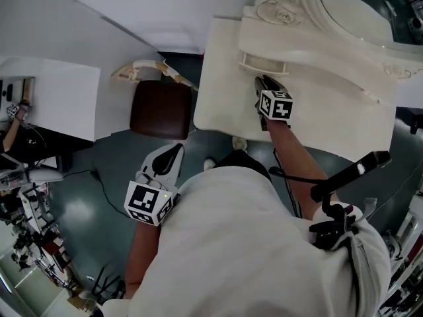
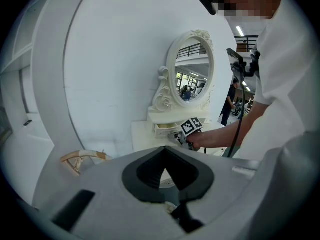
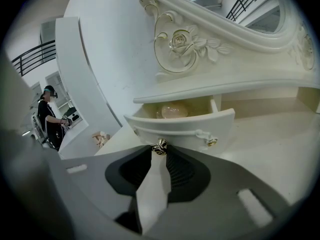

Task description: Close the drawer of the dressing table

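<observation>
Right hand-held gripper [image 3: 159, 153] on the open drawer [image 3: 186, 124]
The drawer stands pulled out above the dressing table's worktop [image 1: 223, 84], and the jaw tips pinch its gold knob [image 3: 159, 146]. The left hand-held gripper [image 1: 176, 149] hangs well apart, jaws together, empty.

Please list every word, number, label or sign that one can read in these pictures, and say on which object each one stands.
None: no view shows readable text.
Left marker cube and right marker cube: black-and-white square patterns only, no letters.
Drawer, knob, mirror: no print.
Background equipment: too small to read.
</observation>
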Available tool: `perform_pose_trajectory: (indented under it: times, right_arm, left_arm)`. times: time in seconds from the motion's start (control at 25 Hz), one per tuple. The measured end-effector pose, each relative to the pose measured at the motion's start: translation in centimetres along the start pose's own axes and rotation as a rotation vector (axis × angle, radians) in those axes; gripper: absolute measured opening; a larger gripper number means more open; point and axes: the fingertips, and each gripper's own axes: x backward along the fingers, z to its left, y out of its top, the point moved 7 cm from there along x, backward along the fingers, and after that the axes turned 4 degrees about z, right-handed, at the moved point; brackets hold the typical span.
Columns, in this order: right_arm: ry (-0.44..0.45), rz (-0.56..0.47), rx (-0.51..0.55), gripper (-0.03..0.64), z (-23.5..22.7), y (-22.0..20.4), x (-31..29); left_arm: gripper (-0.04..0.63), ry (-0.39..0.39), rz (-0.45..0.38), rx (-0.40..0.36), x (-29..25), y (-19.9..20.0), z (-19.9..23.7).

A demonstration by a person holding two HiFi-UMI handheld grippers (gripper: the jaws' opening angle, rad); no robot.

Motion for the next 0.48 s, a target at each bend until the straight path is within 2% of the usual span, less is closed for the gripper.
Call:
perform_pose_trajectory:
  times: [0.48]
  right_arm:
    - [0.009, 0.000, 0.003, 0.095, -1.2, 1.9, -1.2]
  left_arm:
    - [0.003, 0.005, 0.011, 0.000, -1.3, 1.3, 0.2]
